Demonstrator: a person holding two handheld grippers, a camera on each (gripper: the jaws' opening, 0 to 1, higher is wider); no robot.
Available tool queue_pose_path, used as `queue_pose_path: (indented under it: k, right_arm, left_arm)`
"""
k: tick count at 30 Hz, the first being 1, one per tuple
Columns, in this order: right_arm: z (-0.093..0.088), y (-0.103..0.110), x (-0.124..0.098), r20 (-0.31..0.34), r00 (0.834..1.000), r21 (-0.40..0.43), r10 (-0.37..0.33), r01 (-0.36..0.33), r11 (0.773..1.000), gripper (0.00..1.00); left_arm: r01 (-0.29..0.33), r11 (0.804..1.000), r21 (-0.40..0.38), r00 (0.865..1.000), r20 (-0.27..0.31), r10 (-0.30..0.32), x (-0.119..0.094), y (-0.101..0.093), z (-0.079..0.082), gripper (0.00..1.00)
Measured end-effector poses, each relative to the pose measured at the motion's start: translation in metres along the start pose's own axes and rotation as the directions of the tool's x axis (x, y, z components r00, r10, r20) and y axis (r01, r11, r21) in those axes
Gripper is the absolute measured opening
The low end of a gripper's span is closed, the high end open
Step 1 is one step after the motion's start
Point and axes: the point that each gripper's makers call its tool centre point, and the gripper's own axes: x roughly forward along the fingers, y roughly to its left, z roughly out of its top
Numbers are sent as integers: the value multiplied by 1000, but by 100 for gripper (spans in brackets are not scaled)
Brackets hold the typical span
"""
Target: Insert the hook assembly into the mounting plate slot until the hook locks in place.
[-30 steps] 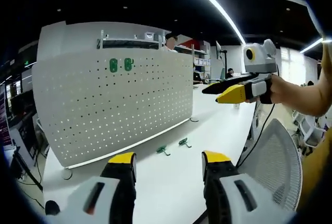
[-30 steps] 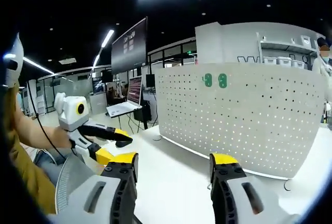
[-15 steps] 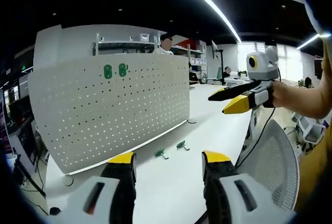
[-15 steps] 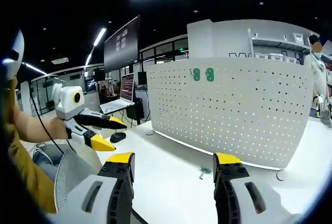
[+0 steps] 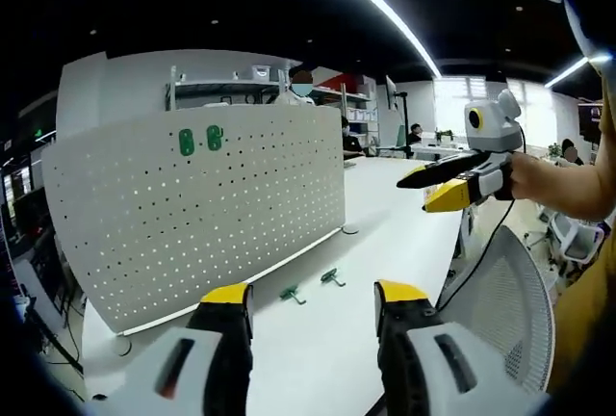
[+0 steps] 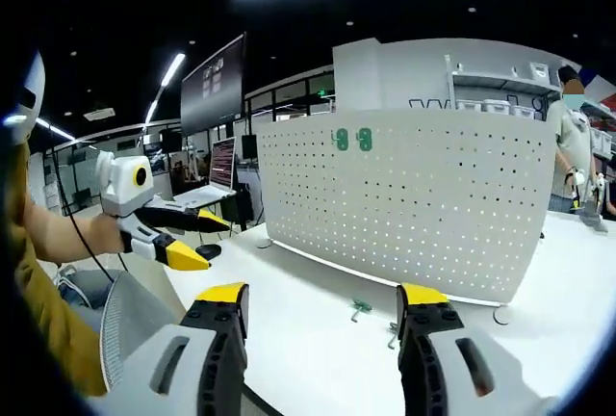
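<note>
In the left gripper view we see the white pegboard [image 5: 192, 214] standing upright across the left and middle of the frame, with two green hooks [image 5: 200, 140] already mounted side by side near its upper left. Below it, on the white table [image 5: 318, 339], two loose green hooks lie near each other at lower centre, one [image 5: 292, 294] just left of the other [image 5: 332, 277], both apart from the board's foot. Our left gripper [image 5: 313, 305] rises from the bottom edge with its yellow-tipped jaws spread wide and nothing between them. At the right of the frame the right gripper [image 5: 438, 185] hangs in the air above the table, held by a hand [image 5: 539, 177]; its jaws stand a little apart and bare. In the right gripper view the left gripper [image 6: 192, 240] sits at the left, jaws parted and empty; the pegboard fills the middle and right, a loose hook [image 6: 360, 308] lies at lower centre, and the right gripper's own jaws stand spread at the bottom.
</note>
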Motion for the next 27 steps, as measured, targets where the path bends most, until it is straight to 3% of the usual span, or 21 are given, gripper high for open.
queue_pose_path:
  k: [13,27]
  right_arm:
    - [-7,-14,-18,11,999,41,-46,45,998,60]
    - [-12,-19,-27,16,996,67,-86,85,994,59]
  left_arm:
    - [58,997,44,998,-23,-57,22,-16,6,52]
    - [128,987,102,991,-63,-122,46,-20,7,51]
